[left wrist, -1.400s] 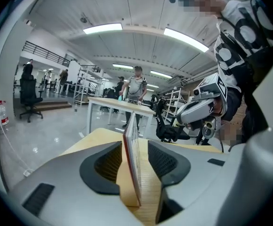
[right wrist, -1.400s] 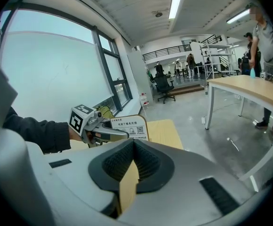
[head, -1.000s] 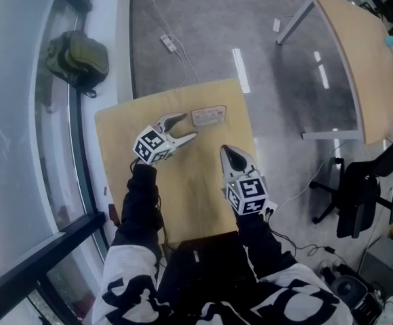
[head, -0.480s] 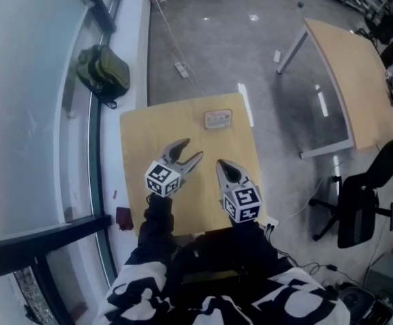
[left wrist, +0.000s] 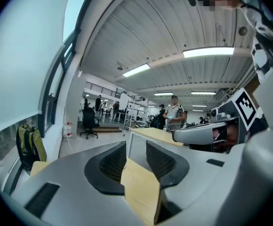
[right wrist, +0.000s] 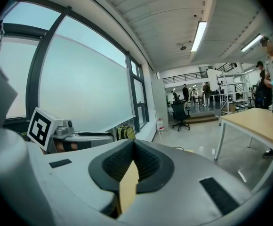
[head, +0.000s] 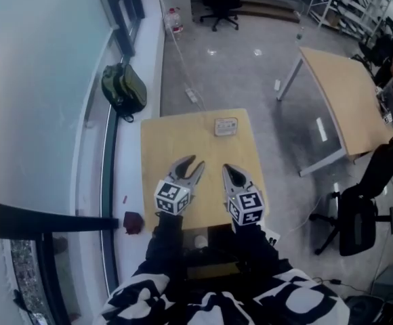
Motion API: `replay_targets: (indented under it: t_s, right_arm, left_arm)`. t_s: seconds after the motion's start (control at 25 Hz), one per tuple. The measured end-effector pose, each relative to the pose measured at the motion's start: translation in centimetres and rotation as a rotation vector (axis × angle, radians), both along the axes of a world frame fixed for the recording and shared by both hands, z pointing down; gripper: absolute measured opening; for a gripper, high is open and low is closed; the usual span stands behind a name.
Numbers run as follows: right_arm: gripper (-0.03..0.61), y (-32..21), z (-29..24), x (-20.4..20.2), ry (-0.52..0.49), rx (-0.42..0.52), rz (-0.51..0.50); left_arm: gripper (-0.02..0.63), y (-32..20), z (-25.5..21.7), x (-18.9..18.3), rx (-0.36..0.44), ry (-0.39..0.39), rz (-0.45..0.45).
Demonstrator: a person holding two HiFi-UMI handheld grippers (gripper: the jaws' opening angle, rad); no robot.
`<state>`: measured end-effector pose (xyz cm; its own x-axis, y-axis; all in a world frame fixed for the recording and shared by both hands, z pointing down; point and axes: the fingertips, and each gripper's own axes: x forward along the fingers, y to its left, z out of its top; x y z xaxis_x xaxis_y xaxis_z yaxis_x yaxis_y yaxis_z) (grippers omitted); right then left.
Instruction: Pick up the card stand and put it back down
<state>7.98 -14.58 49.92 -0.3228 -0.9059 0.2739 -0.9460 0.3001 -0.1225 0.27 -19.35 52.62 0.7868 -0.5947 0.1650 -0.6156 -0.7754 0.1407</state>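
The card stand [head: 225,126], a small flat pale holder, lies alone near the far edge of the wooden table [head: 162,147]. Both grippers hover over the table's near part, well short of the stand. My left gripper [head: 192,164] has its jaws apart and closing, with nothing between them; in the left gripper view [left wrist: 136,157] only bare tabletop shows in the gap. My right gripper [head: 229,171] is shut and empty, its pads meeting in the right gripper view [right wrist: 132,150]. The two grippers are level, side by side.
A green backpack [head: 124,90] rests on the floor by the window wall at the left. A second wooden table [head: 345,93] and a black office chair [head: 359,215] stand to the right. A small dark red object [head: 133,222] lies on the floor left of the table.
Both grippers have drawn back from the card stand toward the table's near edge. The stand stays where it lay. The head view now takes in more of the room.
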Motion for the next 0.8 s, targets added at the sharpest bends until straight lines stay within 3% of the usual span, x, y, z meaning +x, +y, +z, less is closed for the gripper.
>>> replay_targets:
  t_s: [0.32,0.56,0.8]
  right_arm:
    - [0.021,4.6,-2.6,-2.6,0.031,0.061,-0.02]
    - [0.021,5.4,-4.5,-3.3,0.043,0.117,-0.021]
    - [0.02,5.4,-6.2,-2.4,0.06,0.157,-0.022]
  left_arm:
    - [0.011,5.7,-4.1,-1.7,0.093,0.015,-0.107]
    - [0.011,7.6,-6.8,-3.0,0.135,0.038,-0.23]
    - [0.009,7.6,-8.2,-2.4,0.174,0.021,-0.294]
